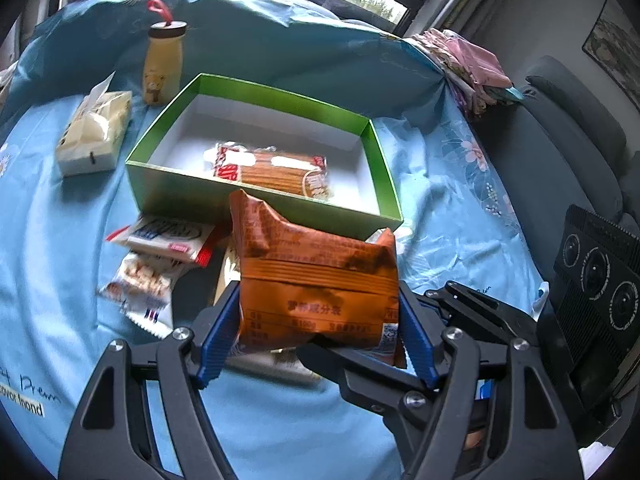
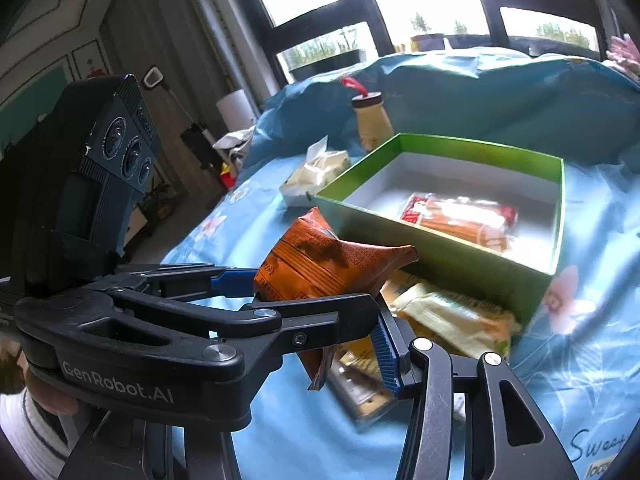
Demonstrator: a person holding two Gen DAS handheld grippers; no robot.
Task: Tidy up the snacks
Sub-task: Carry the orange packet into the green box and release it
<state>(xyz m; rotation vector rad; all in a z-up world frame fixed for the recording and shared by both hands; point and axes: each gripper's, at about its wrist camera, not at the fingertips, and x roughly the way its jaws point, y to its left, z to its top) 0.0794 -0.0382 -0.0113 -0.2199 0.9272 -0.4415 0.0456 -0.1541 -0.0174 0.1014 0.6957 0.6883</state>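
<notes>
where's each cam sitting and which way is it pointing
Left wrist: sits on the left gripper, looking down along its blue pads at the orange packet and the green box beyond; the right gripper crosses in from the right.
Right wrist: sits on the right gripper, facing the green box and windows; the left gripper and a sleeve show left.
Shared: orange packet, box, yellow bottle, both grippers.

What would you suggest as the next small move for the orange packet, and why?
Probably carry the orange packet forward over the green box's near wall: both grippers' fingers clamp it just short of that wall, and the box holds only one red-striped packet.
</notes>
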